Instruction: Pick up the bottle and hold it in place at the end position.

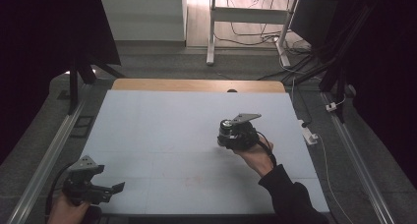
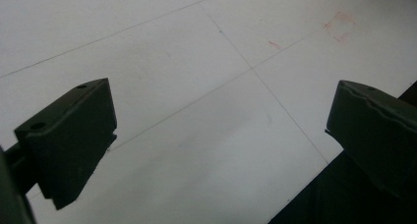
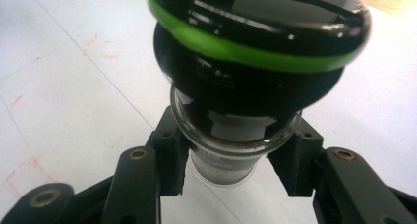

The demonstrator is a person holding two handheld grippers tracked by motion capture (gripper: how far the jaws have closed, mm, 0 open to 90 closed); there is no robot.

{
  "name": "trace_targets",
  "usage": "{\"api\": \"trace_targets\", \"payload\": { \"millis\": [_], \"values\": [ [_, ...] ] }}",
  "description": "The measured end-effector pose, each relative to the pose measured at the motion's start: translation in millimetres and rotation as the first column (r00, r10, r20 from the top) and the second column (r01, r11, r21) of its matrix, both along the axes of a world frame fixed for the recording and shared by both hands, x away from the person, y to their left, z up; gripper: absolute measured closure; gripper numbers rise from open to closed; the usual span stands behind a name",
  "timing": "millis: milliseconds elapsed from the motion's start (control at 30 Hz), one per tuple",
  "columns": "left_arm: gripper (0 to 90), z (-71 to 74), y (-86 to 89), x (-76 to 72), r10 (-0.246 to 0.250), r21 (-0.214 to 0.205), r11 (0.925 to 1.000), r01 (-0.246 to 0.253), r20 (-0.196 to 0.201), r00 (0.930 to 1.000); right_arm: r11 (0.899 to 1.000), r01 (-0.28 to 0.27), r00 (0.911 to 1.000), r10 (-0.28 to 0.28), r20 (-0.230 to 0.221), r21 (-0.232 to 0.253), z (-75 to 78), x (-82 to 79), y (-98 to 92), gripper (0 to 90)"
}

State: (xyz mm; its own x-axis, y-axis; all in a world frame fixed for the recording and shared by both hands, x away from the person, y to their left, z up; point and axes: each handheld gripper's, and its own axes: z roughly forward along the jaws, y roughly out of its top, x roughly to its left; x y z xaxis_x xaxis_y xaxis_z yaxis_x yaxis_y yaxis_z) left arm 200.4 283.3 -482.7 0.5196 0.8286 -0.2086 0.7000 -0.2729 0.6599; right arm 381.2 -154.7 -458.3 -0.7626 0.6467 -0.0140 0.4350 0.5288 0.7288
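Right gripper has its jaws clamped on the neck of a glass jar, one black pad on each side of it. The jar is clear, round glass with a thick rolled lip; its lid is glossy black plastic, domed, with a bright green ring around it. A dark strip with faint print sits on the glass below the lip, too blurred to read. In the high view the right gripper holds the jar right of the counter's centre, with the hand and its dark sleeve reaching in from the counter's near edge. Whether the jar's base touches the counter, cannot tell.

The counter is matte pale sheet, smooth, with thin seam lines and faint red pen marks; a wooden strip shows along its far edge.

Left gripper is at the counter's near left corner, jaws wide apart, nothing between them. Matte black blocky pads.
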Motion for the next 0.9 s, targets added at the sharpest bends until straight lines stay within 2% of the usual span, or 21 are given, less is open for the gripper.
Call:
{"api": "trace_targets", "payload": {
  "millis": [233,567,700,900],
  "values": [
    [0.0,-0.1,0.6,0.2,0.001,-0.005,1.0,-0.001,0.0,1.0,1.0,-0.005,0.9997,0.006,-0.023,0.007,-6.6,12.9,17.7,52.4],
    [0.0,-0.6,1.5,1.0,-0.001,-0.012,0.9999,0.001,-0.007,1.0,1.0,-0.031,0.9994,0.031,-0.013,-0.001,-12.3,23.4,47.0,52.3],
    [0.0,-0.6,1.2,1.2,0.0,-0.007,1.0,0.0,-0.01,1.0,0.999,-0.046,0.9986,0.046,-0.025,-0.007,-17.7,28.0,62.9,52.3],
    [0.0,-0.7,1.4,1.3,0.0,-0.009,1.0,0.0,-0.01,0.9999,0.998,-0.053,0.9984,0.053,-0.02,-0.025,-23.0,33.3,73.9,52.3]
  ]
}}
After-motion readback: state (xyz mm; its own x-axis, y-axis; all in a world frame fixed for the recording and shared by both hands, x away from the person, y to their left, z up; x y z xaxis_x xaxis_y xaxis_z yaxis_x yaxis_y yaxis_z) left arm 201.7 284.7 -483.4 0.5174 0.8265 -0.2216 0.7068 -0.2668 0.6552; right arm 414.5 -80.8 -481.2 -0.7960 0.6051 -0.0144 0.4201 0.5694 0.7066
